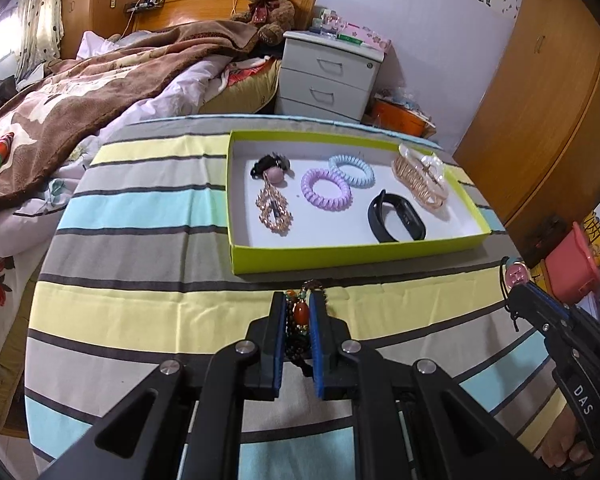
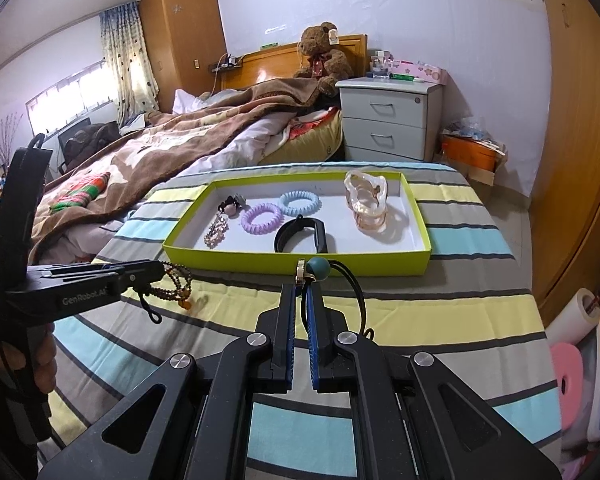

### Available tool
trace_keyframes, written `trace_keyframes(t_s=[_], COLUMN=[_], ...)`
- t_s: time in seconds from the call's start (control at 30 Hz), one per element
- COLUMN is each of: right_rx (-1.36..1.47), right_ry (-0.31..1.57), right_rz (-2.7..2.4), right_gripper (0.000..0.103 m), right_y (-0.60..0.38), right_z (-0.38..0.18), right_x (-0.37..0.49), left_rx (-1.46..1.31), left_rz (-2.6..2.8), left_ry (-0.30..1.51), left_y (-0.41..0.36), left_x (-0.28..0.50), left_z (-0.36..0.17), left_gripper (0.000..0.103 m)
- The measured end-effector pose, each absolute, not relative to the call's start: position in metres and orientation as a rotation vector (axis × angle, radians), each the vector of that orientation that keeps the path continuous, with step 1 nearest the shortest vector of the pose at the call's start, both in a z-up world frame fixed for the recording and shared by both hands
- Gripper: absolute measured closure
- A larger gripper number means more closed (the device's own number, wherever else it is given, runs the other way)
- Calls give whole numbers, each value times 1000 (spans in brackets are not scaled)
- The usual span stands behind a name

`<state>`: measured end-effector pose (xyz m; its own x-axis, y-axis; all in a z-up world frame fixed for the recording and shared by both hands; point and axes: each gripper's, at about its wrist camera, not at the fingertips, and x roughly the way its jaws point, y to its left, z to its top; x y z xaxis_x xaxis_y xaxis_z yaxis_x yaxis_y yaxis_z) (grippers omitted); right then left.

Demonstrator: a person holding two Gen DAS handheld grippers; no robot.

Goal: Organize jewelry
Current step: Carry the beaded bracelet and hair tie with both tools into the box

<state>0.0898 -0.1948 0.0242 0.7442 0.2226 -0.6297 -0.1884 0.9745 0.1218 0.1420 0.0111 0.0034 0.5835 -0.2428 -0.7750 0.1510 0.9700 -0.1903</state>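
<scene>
A lime-green tray lies on the striped cloth. In it are a purple coil hair tie, a blue coil hair tie, a black wristband, a beaded hair clip and a pink claw clip. My left gripper is shut on a brown beaded bracelet, held above the cloth short of the tray. My right gripper is shut on a black cord hair tie with a green bead, just before the tray's near wall.
The striped cloth covers the table. A bed with a brown blanket is to the left, a grey nightstand behind, a wooden wardrobe to the right. A pink bucket stands beside the table.
</scene>
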Motion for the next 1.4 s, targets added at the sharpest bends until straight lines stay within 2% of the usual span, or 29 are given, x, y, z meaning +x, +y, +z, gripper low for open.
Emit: trace_keyframes(t_s=[0.4, 0.77, 1.03, 1.4], right_rx=[38, 22, 12, -35], right_ry=[656, 660, 707, 805], right_rz=[235, 275, 230, 176], right_gripper=[97, 97, 97, 97], right_y=[-194, -176, -189, -198], right_z=[45, 50, 36, 3], right_x=[97, 132, 163, 197], left_rx=[-131, -134, -160, -189], left_rz=[-262, -277, -311, -319], left_ry=[870, 844, 865, 941], left_y=[19, 20, 12, 3], left_x=[146, 194, 224, 243], left_z=[33, 51, 43, 6], left_gripper=[91, 91, 91, 91])
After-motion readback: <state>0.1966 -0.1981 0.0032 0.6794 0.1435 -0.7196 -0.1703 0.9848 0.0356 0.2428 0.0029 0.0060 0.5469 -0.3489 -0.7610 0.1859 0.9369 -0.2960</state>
